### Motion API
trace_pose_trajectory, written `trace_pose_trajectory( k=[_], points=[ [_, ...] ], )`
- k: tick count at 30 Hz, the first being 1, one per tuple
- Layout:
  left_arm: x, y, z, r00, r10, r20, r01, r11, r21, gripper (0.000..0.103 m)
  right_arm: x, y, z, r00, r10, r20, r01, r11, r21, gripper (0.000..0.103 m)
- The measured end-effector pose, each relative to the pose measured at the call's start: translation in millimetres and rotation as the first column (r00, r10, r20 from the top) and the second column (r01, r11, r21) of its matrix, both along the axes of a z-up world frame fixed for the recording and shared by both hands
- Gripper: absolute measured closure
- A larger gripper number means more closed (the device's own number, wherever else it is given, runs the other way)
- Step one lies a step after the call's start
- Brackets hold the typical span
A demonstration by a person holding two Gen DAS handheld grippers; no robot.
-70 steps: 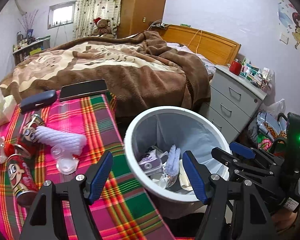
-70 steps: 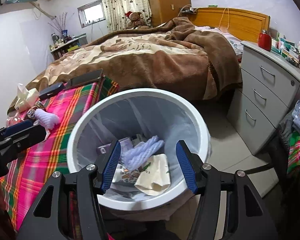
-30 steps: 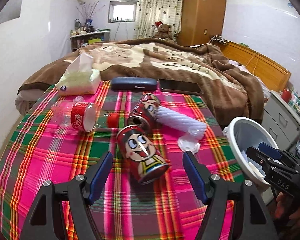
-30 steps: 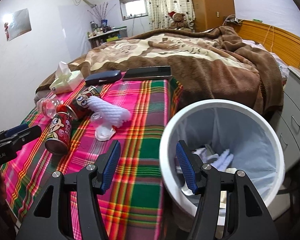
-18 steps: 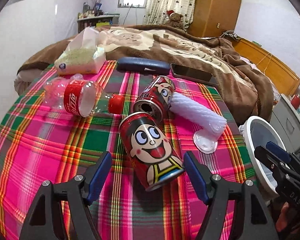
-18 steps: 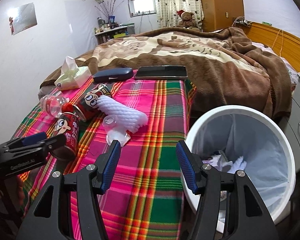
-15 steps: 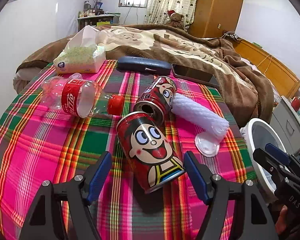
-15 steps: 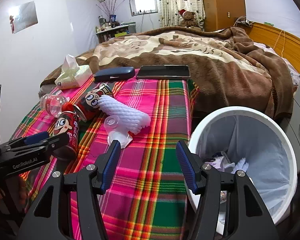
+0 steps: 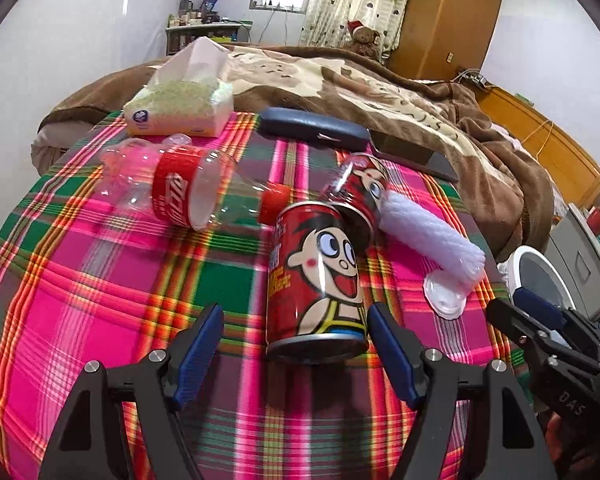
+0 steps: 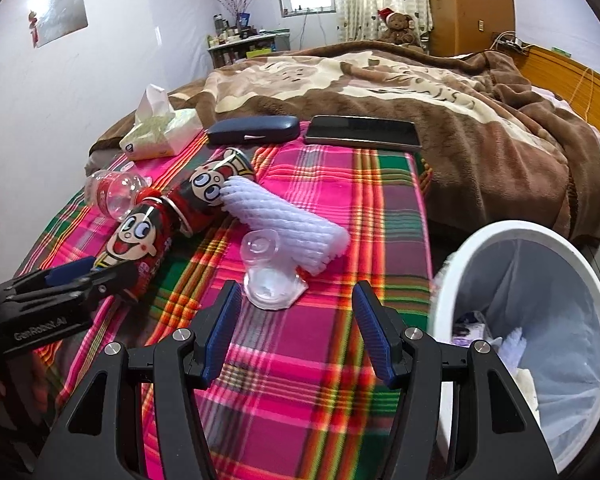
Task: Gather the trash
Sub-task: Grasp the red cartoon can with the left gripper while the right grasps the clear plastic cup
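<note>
A red cartoon can [image 9: 316,280] lies on the plaid tablecloth [image 9: 100,300]. Its near end sits between the fingers of my open left gripper [image 9: 296,340], with a gap on the left side. Behind it lie a second red can [image 9: 360,184], a clear cola bottle [image 9: 180,188], a white foam net sleeve [image 9: 428,236] and a clear plastic cup [image 9: 444,296]. My right gripper [image 10: 296,312] is open and empty, just short of the clear cup [image 10: 270,280] and foam sleeve [image 10: 288,216]. The white trash bin [image 10: 452,272], holding several scraps, stands to its right.
A tissue pack [image 10: 160,132], a dark glasses case [image 10: 252,130] and a phone [image 10: 362,132] lie at the table's far edge. A bed with a brown blanket [image 10: 460,128] is behind. Grey drawers [image 9: 580,248] stand beyond the bin.
Both grippers swung from over the bin to the table. The left one came lower and closer until the near can sat between its fingers. The right one shifted left toward the clear cup.
</note>
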State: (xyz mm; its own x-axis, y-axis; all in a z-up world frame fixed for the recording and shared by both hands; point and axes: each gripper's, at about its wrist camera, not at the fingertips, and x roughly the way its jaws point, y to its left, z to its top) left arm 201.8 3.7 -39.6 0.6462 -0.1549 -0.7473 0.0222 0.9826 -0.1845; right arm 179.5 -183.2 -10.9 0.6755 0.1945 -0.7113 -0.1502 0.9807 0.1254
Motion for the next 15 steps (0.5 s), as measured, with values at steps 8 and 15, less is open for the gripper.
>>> trace_pose_trajectory(
  k=[8, 15],
  points=[
    [7, 11, 5, 1.0, -0.011, 0.014, 0.01, 1.0, 0.004, 0.029, 12, 13, -1, 1.0, 0.007, -0.002, -0.007, 1.0, 0.013, 0.044],
    [17, 11, 4, 1.0, -0.02, 0.015, 0.02, 1.0, 0.011, 0.029, 21, 18, -7, 1.0, 0.001, -0.011, -0.001, 1.0, 0.023, 0.044]
  ],
)
